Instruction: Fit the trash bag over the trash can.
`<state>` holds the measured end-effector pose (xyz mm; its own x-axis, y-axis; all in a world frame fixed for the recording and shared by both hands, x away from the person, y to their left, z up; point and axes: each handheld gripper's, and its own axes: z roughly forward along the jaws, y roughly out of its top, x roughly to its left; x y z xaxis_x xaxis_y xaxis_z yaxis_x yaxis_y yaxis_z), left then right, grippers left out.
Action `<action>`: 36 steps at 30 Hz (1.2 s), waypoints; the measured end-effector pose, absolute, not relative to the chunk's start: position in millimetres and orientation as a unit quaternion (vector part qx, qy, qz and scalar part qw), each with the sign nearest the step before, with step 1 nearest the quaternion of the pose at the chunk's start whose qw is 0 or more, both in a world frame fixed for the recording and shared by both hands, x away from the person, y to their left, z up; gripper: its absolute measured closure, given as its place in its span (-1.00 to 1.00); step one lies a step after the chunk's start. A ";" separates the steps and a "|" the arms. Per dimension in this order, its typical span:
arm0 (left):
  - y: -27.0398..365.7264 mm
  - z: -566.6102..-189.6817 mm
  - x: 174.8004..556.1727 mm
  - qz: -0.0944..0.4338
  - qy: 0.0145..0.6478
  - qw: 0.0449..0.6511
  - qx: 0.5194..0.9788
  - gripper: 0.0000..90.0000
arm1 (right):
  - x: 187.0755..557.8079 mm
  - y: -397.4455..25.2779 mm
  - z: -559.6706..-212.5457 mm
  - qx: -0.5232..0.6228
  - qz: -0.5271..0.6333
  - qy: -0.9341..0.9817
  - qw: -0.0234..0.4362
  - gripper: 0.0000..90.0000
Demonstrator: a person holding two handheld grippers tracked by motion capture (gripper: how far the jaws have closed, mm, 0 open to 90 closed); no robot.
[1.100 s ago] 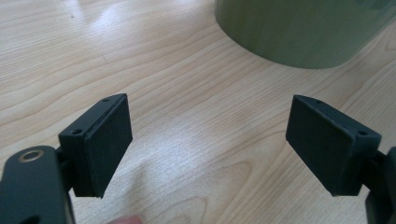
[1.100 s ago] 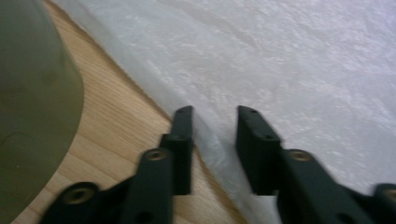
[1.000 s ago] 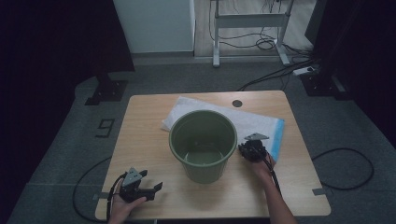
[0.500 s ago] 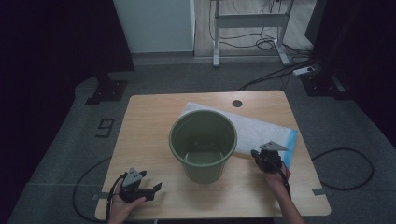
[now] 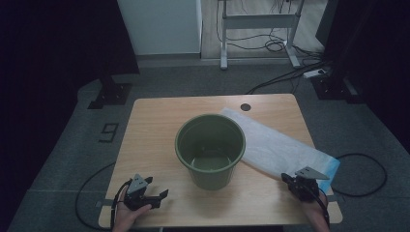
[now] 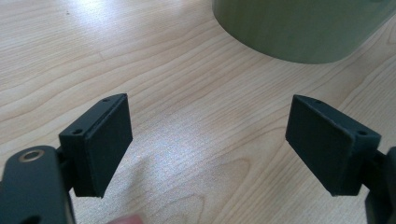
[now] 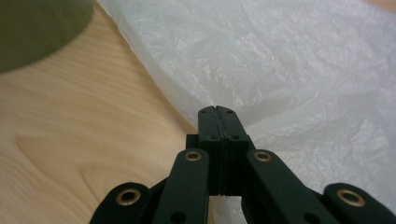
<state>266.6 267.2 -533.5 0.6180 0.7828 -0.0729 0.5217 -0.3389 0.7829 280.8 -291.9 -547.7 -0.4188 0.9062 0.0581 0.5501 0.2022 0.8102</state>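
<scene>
A dark green plastic bucket (image 5: 210, 150) stands upright and looks empty in the middle of the wooden table (image 5: 154, 130). A white plastic bag (image 5: 280, 145) with a blue end lies flat to its right, stretching toward the near right corner. My right gripper (image 5: 290, 180) is at that corner, its jaws shut on the bag's near edge (image 7: 218, 112). Near the front left edge, my left gripper (image 5: 159, 198) rests open, with bare wood between its pads (image 6: 210, 140). The bucket's wall (image 6: 299, 28) is just ahead of it.
A round cable hole (image 5: 246, 107) sits in the table's far edge. Cables trail off both front corners onto the grey floor. A white desk frame (image 5: 256, 34) and power strip (image 5: 314, 73) stand on the floor beyond the table.
My right gripper has moved from beside the bucket to the near right corner, dragging the bag out from behind the bucket to the right. The left gripper has stayed still.
</scene>
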 end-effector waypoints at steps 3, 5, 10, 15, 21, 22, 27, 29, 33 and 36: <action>266.5 -534.3 266.9 0.158 0.409 0.407 0.801 -0.68 | 275.4 -301.9 -552.1 0.495 0.394 0.741 0.224 0.98; 266.0 -534.6 266.9 0.158 0.410 0.407 0.801 -0.68 | 273.2 -306.7 -553.6 0.497 0.391 0.741 0.223 0.97; 265.3 -535.0 266.8 0.157 0.409 0.405 0.803 -0.68 | 271.7 -307.5 -549.0 0.496 0.385 0.741 0.236 0.52; 264.5 -535.7 267.4 0.157 0.408 0.403 0.804 -0.68 | 281.1 -286.8 -538.6 0.483 0.389 0.742 0.254 -0.07; 265.3 -536.0 267.5 0.158 0.408 0.402 0.804 -0.68 | 317.7 -248.8 -534.7 0.471 0.393 0.754 0.234 -0.34; 265.8 -536.0 267.6 0.158 0.409 0.403 0.803 -0.68 | 324.8 -242.7 -535.2 0.470 0.394 0.756 0.229 -0.35; 269.3 -535.8 268.4 0.158 0.411 0.405 0.801 -0.68 | 354.5 -213.5 -538.0 0.471 0.395 0.759 0.213 -0.39; 270.6 -535.8 268.7 0.159 0.413 0.406 0.800 -0.68 | 360.8 -205.6 -539.4 0.471 0.394 0.761 0.209 -0.40; 272.7 -535.9 269.0 0.159 0.415 0.408 0.798 -0.68 | 369.7 -191.4 -545.0 0.471 0.383 0.768 0.203 -0.42; 272.7 -535.9 269.0 0.159 0.415 0.408 0.798 -0.68 | 374.5 -184.0 -548.2 0.474 0.382 0.767 0.204 -0.42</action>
<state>269.0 272.7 -535.9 0.6056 0.7912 -0.0854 0.5322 -0.3229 0.7826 374.5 -184.0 -548.2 -0.4671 0.8828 0.0490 0.5710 0.2589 0.7790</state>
